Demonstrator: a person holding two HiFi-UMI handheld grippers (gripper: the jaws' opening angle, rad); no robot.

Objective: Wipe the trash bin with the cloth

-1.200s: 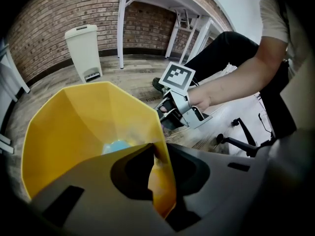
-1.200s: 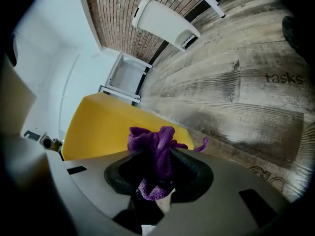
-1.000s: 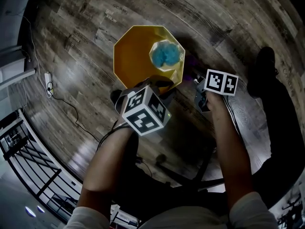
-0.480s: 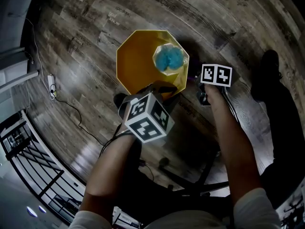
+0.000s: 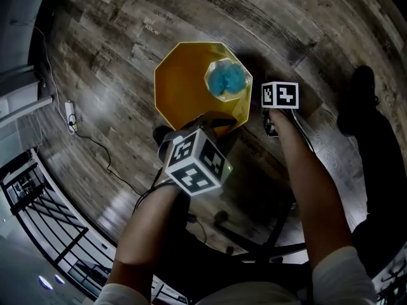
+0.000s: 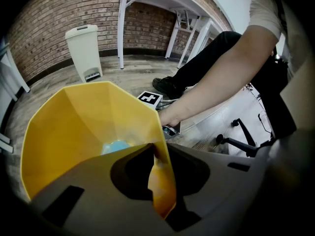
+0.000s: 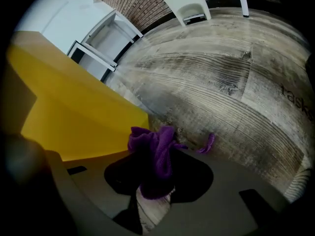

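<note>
A yellow octagonal trash bin (image 5: 184, 84) stands on the wooden floor, with a blue crumpled thing (image 5: 227, 79) at its bottom. My left gripper (image 6: 160, 181) is shut on the bin's near rim (image 6: 161, 191); the yellow wall runs between its jaws. My right gripper (image 7: 155, 181) is shut on a purple cloth (image 7: 152, 154) and holds it against the bin's outer wall (image 7: 74, 117), low on the right side. In the head view the right gripper (image 5: 270, 122) sits just right of the bin, and a bit of the cloth (image 5: 257, 105) shows there.
A white pedal bin (image 6: 84, 50) stands by the brick wall, with white table legs (image 6: 122, 28) beside it. A power strip and cable (image 5: 70, 116) lie on the floor at left. Chair base legs (image 5: 254, 234) are near the person's feet.
The right gripper with the cloth has moved up and leftward along the bin's right side. The left gripper keeps its hold on the rim.
</note>
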